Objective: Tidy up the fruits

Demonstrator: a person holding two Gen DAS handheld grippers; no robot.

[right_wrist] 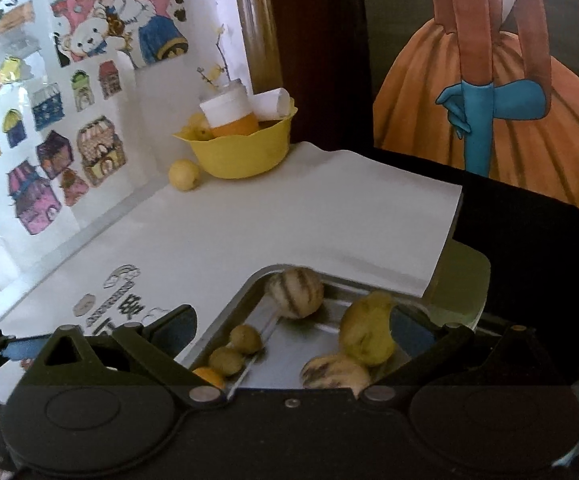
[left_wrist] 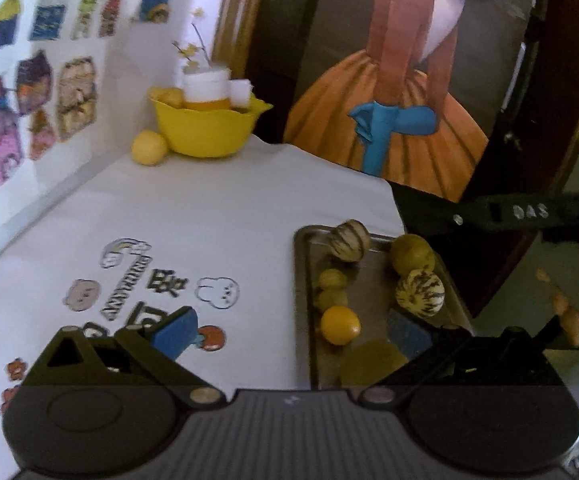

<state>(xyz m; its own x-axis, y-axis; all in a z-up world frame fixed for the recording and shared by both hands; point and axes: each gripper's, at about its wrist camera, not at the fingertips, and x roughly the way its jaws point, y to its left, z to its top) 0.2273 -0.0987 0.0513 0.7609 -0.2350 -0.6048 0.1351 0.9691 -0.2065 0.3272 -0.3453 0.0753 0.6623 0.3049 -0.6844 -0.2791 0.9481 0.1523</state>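
Left gripper: jaws wide, empty, low over tray edge. Right gripper: jaws wide, empty, above fruits in tray. Tablecloth beyond lies bare up to yellow bowl.

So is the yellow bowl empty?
No, the bowl holds a white-capped orange bottle and some yellow fruit beside it.

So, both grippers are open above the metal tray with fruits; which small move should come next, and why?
Probably lower the right gripper and shut it on the yellow-green fruit that already sits between its open fingers in the metal tray. The left gripper is open and empty, and the yellow bowl waits at the far corner.
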